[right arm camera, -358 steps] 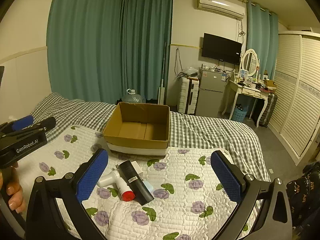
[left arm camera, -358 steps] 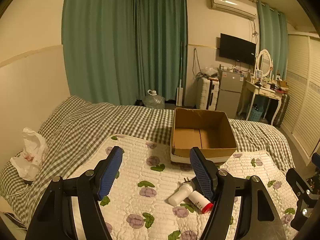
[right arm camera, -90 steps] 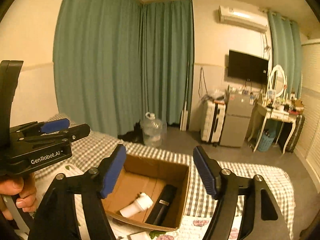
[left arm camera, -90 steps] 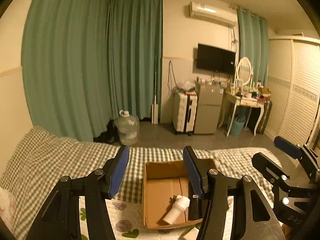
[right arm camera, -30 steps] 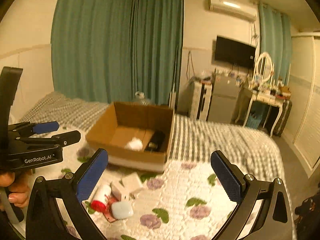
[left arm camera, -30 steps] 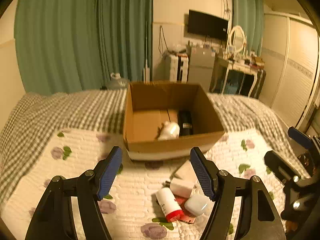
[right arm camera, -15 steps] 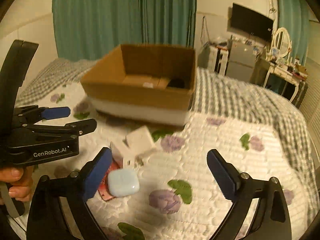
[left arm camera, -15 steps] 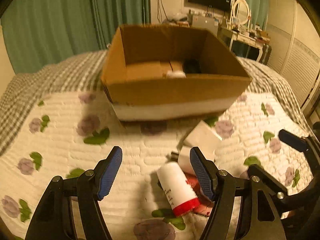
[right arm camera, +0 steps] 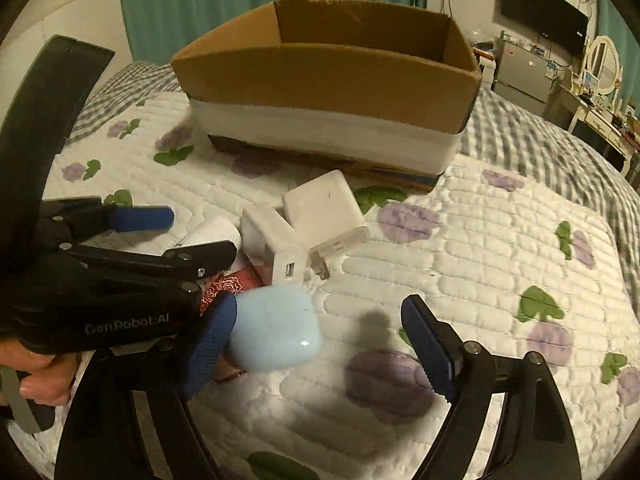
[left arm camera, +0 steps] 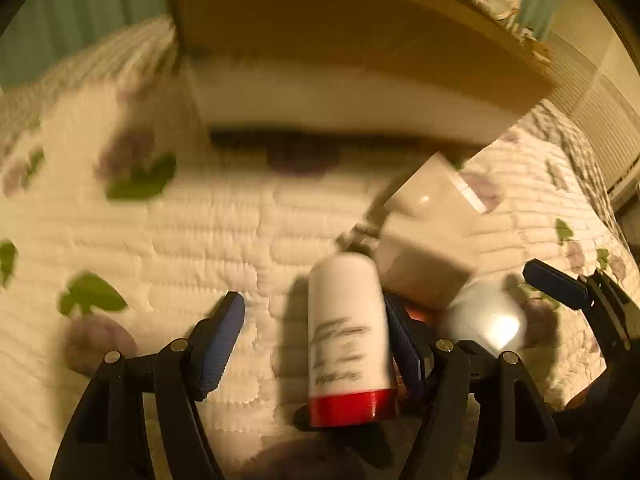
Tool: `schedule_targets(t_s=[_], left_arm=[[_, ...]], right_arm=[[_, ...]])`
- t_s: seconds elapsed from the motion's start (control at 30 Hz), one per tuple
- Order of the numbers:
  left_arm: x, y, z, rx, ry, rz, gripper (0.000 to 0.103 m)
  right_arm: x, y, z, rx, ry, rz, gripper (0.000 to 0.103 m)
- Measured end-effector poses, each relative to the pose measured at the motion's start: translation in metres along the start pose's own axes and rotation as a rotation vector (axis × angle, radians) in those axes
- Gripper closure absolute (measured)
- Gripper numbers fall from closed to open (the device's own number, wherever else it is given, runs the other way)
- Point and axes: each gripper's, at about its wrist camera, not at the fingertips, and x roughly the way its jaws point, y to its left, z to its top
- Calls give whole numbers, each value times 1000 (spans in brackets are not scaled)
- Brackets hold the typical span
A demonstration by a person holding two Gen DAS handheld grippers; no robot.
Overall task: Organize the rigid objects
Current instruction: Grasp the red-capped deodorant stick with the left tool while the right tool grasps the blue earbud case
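With the cardboard box (right arm camera: 328, 76) behind them, four items remain on the quilt (right arm camera: 500, 264): the open left gripper (left arm camera: 312, 340) straddles the red-capped bottle (left arm camera: 347, 340), the closing right gripper (right arm camera: 316, 344) brackets the pale-blue case (right arm camera: 276, 332) without pinching it, and two white chargers (right arm camera: 324, 208) wait.

Warm, dim amber light in both views, w/ black fisheye corners and lines bowing hard at the edges. My left wrist view is smeared: cardboard box (left arm camera: 360, 40), quilt (left arm camera: 180, 220) and bottle (left arm camera: 348, 340) all streaked, label unreadable, a blown-out glare spot at right. Right wrist view is much sharper; I get a small highlight on the pale blue case (right arm camera: 276, 332) and soft shadows on the quilt just right of it.
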Motion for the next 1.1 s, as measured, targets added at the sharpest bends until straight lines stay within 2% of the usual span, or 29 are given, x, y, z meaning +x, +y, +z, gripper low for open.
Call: schedule_targets(t_s=[0.07,0.13,0.23,0.3,0.33,0.37,0.43,0.7,0.9,1.1], left_arm=[[0,-3,-2,17,-15,22,32],[-3,-8,-5,45,-36,51,33],[-6,-7,-7,37,-45,44,36],[-8,-8,-8,32,-50,31,46],[-9,-9,-9,34,-51,19,60],[-11,-10,-11,42,-49,10,66],[-14,-11,-13,50,-55,14,66],[-31,-2,-28,21,-69,9,67],[-51,21,-35,2,-94,19,67],[-67,12,-41,11,-120,35,67]], right_arm=[[11,3,-3,-15,41,-9,22],[13,4,-3,-21,40,-11,23],[11,1,-4,-8,35,-5,26],[9,-2,-4,1,31,-2,29],[9,-4,-4,6,29,5,33],[9,-3,-4,9,28,11,40],[8,-7,-5,26,24,28,46],[-2,-15,-11,59,6,30,47],[-17,-21,-19,100,-15,15,47],[-36,-19,-21,116,-47,-10,47]])
